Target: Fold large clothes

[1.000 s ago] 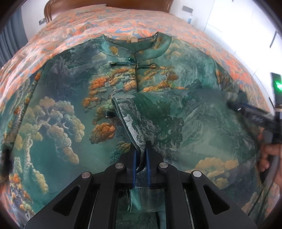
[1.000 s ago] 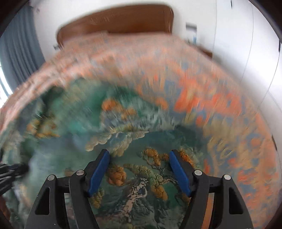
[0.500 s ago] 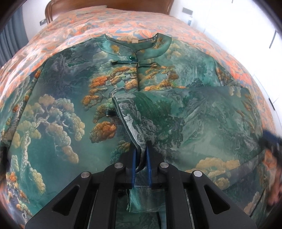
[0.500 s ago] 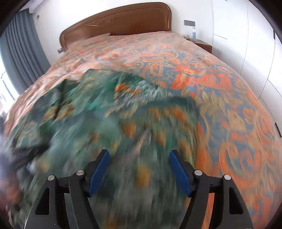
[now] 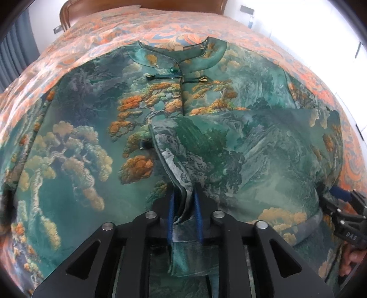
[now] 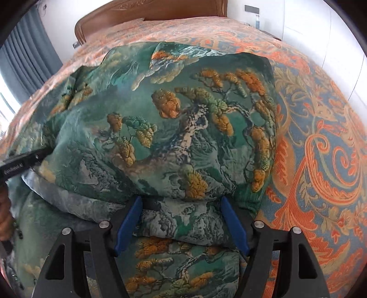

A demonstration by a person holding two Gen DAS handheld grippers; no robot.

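A large green garment (image 5: 75,146) printed with pine trees and mountains lies spread on the bed, collar (image 5: 179,57) at the far side. Its right sleeve (image 5: 252,146) is folded across the chest. My left gripper (image 5: 184,197) is shut on the sleeve's cuff edge near the garment's middle. My right gripper (image 6: 181,206) is open, its blue pads either side of a folded fabric edge (image 6: 183,220) at the garment's right side; it also shows in the left wrist view (image 5: 344,215). The left gripper shows at the left edge of the right wrist view (image 6: 20,162).
The bed has an orange and blue patterned cover (image 6: 321,160). A wooden headboard (image 6: 146,13) stands at the far end. A grey curtain (image 6: 25,59) hangs left and white cupboard doors (image 6: 321,29) stand right.
My right gripper has swung down and back to the garment's right lower side, over the folded edge. My left gripper has stayed put, still holding the cuff.
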